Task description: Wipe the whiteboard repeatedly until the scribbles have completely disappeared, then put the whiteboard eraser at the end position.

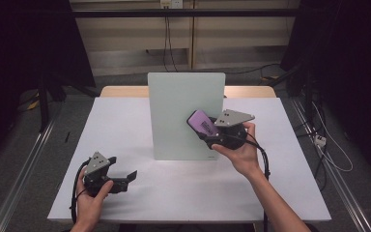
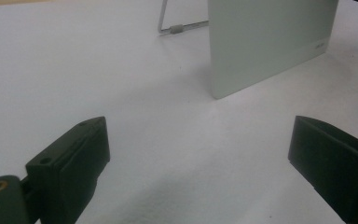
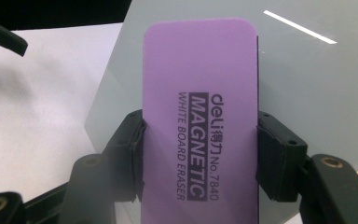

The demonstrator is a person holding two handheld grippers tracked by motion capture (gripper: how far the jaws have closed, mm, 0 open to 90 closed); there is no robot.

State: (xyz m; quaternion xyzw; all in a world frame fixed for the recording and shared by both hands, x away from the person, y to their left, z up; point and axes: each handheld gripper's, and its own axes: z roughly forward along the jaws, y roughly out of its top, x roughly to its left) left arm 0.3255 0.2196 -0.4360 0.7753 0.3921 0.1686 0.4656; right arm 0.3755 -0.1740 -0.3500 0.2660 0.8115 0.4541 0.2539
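A pale whiteboard [image 1: 183,111] stands upright near the middle of the white table [image 1: 125,130]. My right gripper [image 1: 204,126] is shut on a purple whiteboard eraser [image 1: 200,123] and holds it against the board's right side. In the right gripper view the eraser [image 3: 198,126] sits lengthwise between both pads [image 3: 275,156], with the board [image 3: 317,93] right behind it. My left gripper [image 1: 125,175] rests low at the table's front left, open, with nothing between its fingers. The left gripper view has its jaws [image 2: 200,158] wide apart over bare table, the board [image 2: 265,42] ahead.
A wire stand [image 2: 177,27] props the whiteboard from behind. A wooden strip [image 1: 121,91] edges the table's far side. Dark frames and cables [image 1: 328,145] flank the table on the floor.
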